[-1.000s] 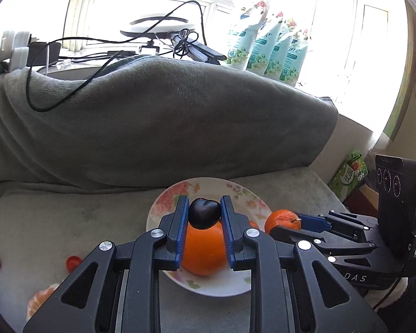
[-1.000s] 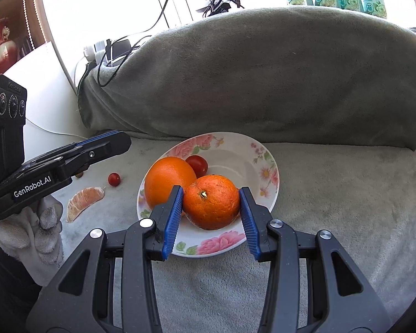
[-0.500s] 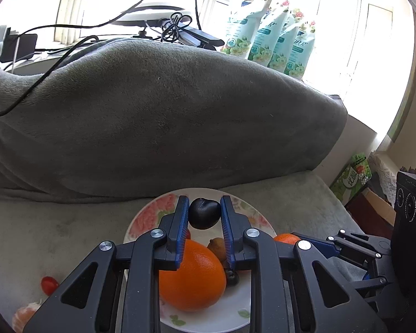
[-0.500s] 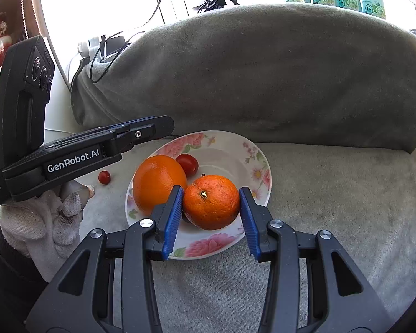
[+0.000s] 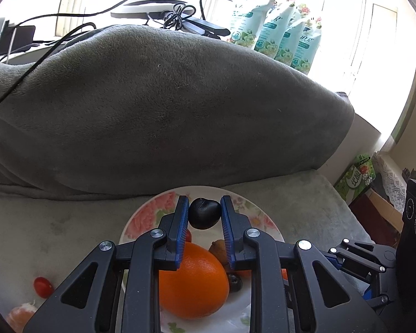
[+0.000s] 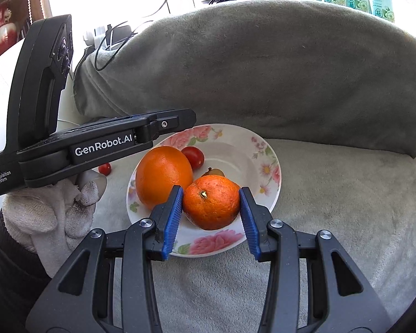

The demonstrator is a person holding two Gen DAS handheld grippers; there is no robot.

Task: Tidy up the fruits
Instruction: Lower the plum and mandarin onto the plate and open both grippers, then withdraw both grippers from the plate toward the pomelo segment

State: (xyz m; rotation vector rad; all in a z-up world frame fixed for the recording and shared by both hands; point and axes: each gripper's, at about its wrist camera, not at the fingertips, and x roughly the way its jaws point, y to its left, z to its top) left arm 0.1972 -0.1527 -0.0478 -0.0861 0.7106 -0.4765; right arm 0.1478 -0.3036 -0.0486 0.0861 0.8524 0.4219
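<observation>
My left gripper (image 5: 203, 213) is shut on a small dark fruit (image 5: 203, 213) and holds it over the far part of the floral plate (image 5: 141, 219). Beneath it on the plate lie a large orange (image 5: 192, 283) and a small brown fruit (image 5: 217, 248). In the right wrist view my right gripper (image 6: 211, 202) is shut on a mandarin (image 6: 211, 201) at the plate's (image 6: 263, 163) near side, next to the large orange (image 6: 163, 176) and a cherry tomato (image 6: 194, 156). The left gripper (image 6: 191, 118) reaches in over the plate's left rim, and the dark fruit is hidden there.
A cherry tomato (image 5: 43, 286) and a peeled mandarin piece (image 5: 20, 316) lie on the grey cloth left of the plate. A gloved hand (image 6: 50, 213) carries the left gripper. Behind the plate rises a grey blanket hump (image 5: 180, 105), with cables and green pouches (image 5: 277, 38) on the sill.
The left gripper has carried the dark fruit forward and to the right, over the plate. The right gripper has stayed still on the mandarin.
</observation>
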